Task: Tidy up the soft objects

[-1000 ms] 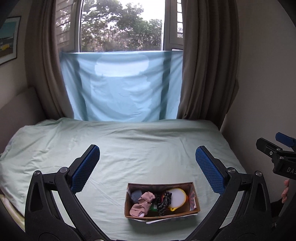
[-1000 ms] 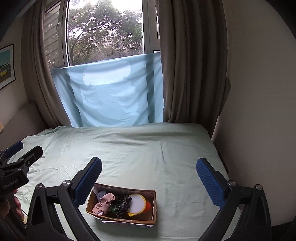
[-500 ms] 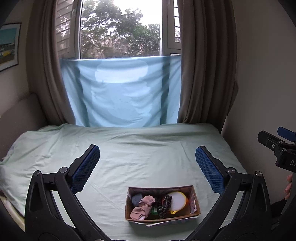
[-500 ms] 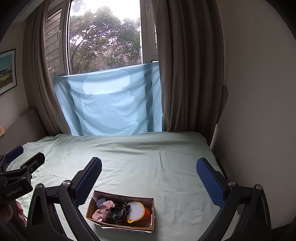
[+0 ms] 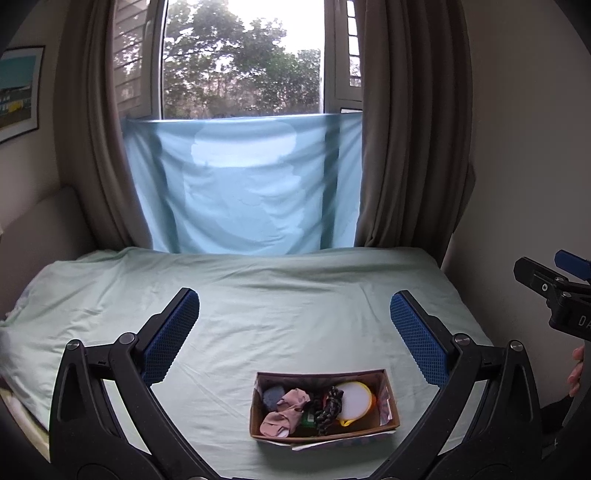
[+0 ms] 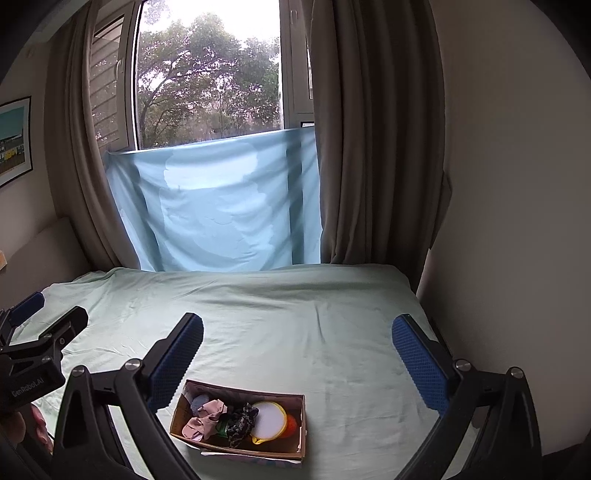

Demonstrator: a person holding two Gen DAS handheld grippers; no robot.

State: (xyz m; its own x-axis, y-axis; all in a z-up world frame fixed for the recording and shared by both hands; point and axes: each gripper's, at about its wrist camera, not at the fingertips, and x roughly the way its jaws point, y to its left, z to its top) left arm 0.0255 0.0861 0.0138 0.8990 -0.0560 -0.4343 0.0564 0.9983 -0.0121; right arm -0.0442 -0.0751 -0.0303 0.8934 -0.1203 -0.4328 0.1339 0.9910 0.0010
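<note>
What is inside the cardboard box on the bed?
The cardboard box holds a pink cloth, a grey-blue item, a dark patterned fabric piece, a yellow-rimmed white round object and something orange. Whatever lies beneath them is covered.

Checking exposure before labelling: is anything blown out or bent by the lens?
Left wrist view: sky in the window is blown out; the brown cardboard box stays dim but legible. Right wrist view: brown curtains bow outward from fisheye distortion; corners vignette black.
</note>
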